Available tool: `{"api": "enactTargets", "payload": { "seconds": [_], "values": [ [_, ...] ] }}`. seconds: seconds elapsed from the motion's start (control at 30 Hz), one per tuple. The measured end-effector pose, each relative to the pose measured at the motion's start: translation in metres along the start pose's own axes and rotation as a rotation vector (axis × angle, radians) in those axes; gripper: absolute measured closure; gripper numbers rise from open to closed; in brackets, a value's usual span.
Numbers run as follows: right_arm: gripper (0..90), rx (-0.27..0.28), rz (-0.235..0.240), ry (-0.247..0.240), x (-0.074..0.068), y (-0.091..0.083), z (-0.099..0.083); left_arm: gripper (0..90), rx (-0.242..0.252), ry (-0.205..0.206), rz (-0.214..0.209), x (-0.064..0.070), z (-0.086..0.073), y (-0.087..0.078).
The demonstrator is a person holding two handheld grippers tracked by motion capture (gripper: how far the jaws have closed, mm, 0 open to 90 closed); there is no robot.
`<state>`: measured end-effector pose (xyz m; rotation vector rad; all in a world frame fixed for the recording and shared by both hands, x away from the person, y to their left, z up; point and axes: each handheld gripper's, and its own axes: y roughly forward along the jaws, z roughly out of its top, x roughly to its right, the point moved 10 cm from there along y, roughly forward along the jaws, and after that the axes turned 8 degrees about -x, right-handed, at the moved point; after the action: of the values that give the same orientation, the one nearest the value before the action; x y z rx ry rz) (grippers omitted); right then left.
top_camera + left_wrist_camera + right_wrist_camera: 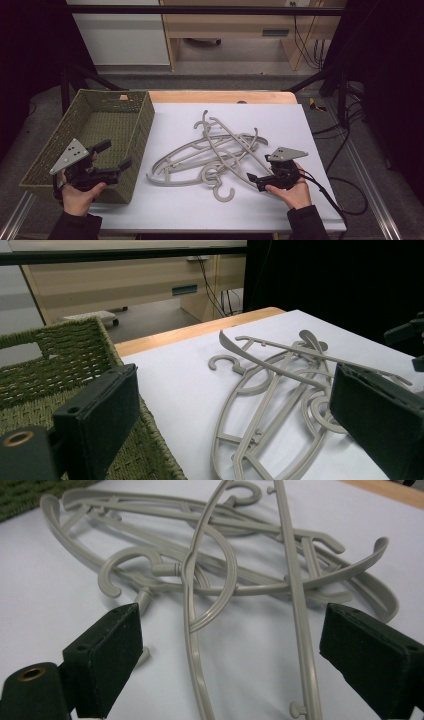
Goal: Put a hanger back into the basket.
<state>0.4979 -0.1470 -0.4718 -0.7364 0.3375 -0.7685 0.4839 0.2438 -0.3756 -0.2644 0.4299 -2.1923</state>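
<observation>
Grey plastic hangers [210, 155], tangled in a heap on the white sheet [280, 120] near the middle of the table, closer to its front edge. Probably light, stiff and smooth, so likely to slip and to drag neighbours along by the hooks. Best taken by a single thin bar at the right of the heap. Right gripper [261, 170] just beside that end, jaws spread wide around two bars. Left gripper [114, 156] gaping wide above the green basket [145, 107] at the table's left edge.
</observation>
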Motion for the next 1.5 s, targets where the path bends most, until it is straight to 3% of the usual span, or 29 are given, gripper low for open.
{"api": "enactTargets", "payload": {
  "seconds": [0.37,0.6,0.73,0.9,1.07,1.17,1.33,1.37,1.5],
  "values": [
    [19.0,-0.101,0.020,-0.032,-0.006,0.023,-0.009,5.4,-0.012,0.011,0.001,0.003,-0.002,0.003],
    [26.8,-0.159,0.009,-0.048,-0.005,0.033,-0.013,5.4,-0.013,0.011,0.001,0.003,-0.002,0.004],
    [34.7,-0.200,-0.007,-0.063,-0.005,0.039,-0.017,5.4,-0.018,0.014,0.001,0.004,-0.002,0.005],
    [42.4,-0.240,0.006,-0.062,-0.007,0.045,-0.021,5.4,-0.019,0.015,-0.001,0.004,-0.003,0.005],
    [51.5,-0.293,0.044,-0.047,-0.014,0.053,-0.027,5.4,-0.018,0.017,-0.001,0.005,-0.002,0.005],
    [60.7,-0.330,0.068,-0.063,-0.017,0.058,-0.031,5.4,-0.020,0.020,0.000,0.005,-0.002,0.005],
    [70.9,-0.347,0.083,-0.083,-0.019,0.061,-0.032,5.4,-0.024,0.024,-0.001,0.006,-0.003,0.006],
    [76.2,-0.357,0.097,-0.088,-0.021,0.062,-0.033,5.5,-0.023,0.027,-0.003,0.007,-0.002,0.006],
    [80.1,-0.368,0.106,-0.096,-0.022,0.063,-0.034,5.5,-0.025,0.029,-0.003,0.008,-0.003,0.006]
  ]
}}
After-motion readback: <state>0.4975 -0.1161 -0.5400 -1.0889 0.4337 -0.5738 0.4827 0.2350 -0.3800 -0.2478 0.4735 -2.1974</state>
